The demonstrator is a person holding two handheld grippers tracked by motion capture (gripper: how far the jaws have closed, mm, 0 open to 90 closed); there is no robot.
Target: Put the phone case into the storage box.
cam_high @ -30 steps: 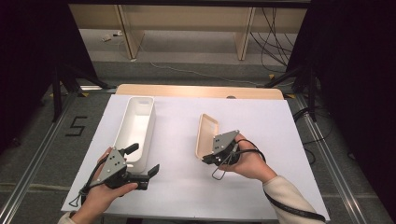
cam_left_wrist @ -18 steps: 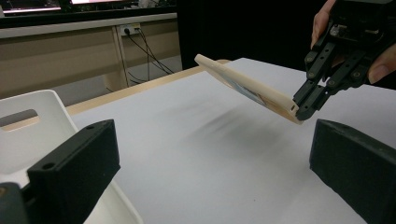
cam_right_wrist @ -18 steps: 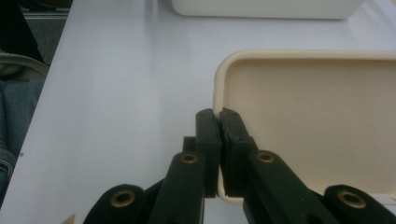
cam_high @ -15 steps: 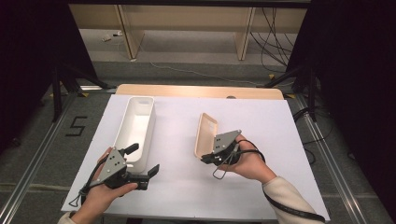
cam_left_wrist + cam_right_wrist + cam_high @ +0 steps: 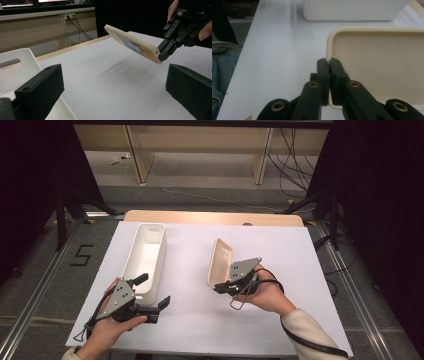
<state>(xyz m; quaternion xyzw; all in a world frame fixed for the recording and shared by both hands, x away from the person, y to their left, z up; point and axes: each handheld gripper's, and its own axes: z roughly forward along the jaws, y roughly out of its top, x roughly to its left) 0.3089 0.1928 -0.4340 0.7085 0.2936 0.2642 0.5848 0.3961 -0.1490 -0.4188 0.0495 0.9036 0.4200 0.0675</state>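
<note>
High view: right gripper (image 5: 223, 283) w/ jaws clamped on the near rim of a flat beige plastic lid (image 5: 220, 262), held tilted, clear of the white table sheet (image 5: 280, 255), at mid-table. Left gripper (image 5: 154, 292), jaws wide apart w/ nothing between, sits at the near end of the long white plastic bin (image 5: 145, 257), which lies well left of lid.

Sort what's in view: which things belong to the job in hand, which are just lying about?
In the job:
- beige lid, lifted off the table, pinched at its rim by the right gripper
- white box, open
- left gripper, jaws open, beside the box

Lying about:
- white table sheet
- cables on the floor behind
- floor mark "5"
</note>
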